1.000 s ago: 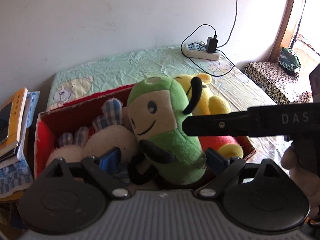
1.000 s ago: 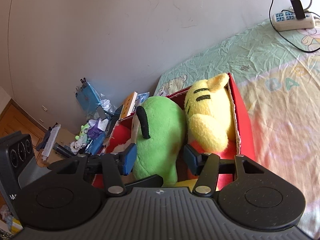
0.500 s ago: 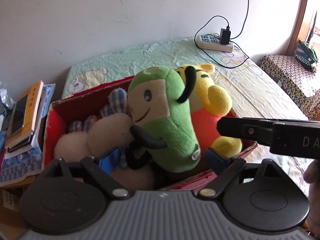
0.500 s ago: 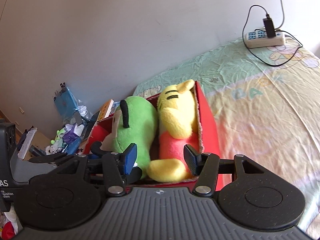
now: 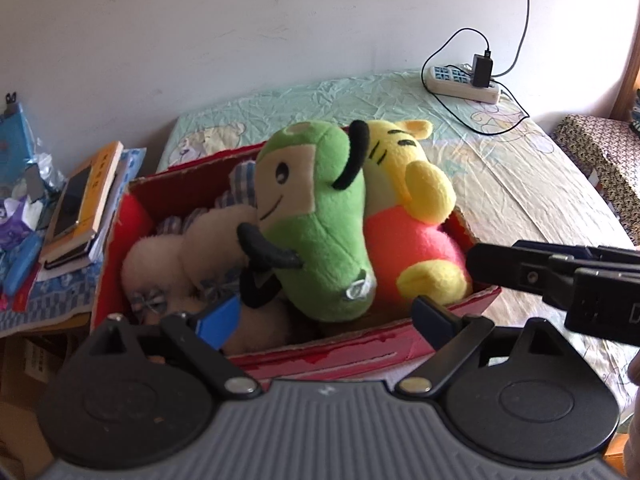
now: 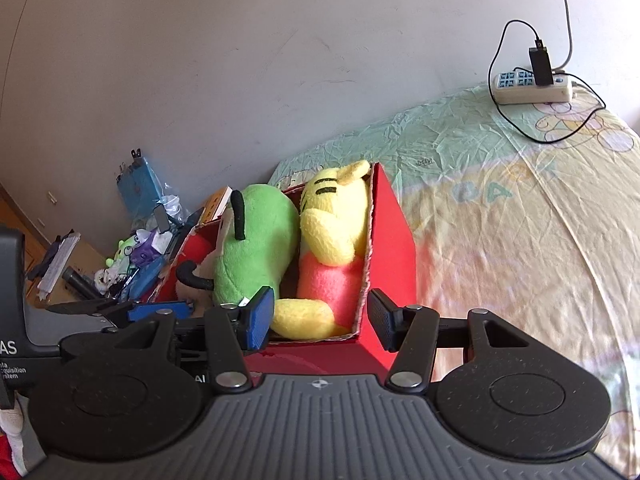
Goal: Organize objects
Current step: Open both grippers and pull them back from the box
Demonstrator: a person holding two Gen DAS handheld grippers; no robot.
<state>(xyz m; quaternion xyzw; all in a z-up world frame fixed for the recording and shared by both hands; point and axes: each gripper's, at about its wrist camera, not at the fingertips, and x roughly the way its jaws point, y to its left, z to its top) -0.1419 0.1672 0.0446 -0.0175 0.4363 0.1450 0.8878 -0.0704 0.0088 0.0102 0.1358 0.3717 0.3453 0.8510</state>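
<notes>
On bed (image 5: 500, 184): red box (image 5: 360, 350) holds green plush (image 5: 320, 240), yellow plush (image 5: 416, 236). Both grippers withdrawn since earlier; left gripper (image 5: 326, 314) opening, right gripper (image 6: 320, 316) open, nothing held. Packing likely done.

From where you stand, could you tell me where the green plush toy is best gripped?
I would pinch the green plush toy across its head from above. It leans upright, its head clear of the red box, while the yellow plush and cream plush crowd its lower body.
</notes>
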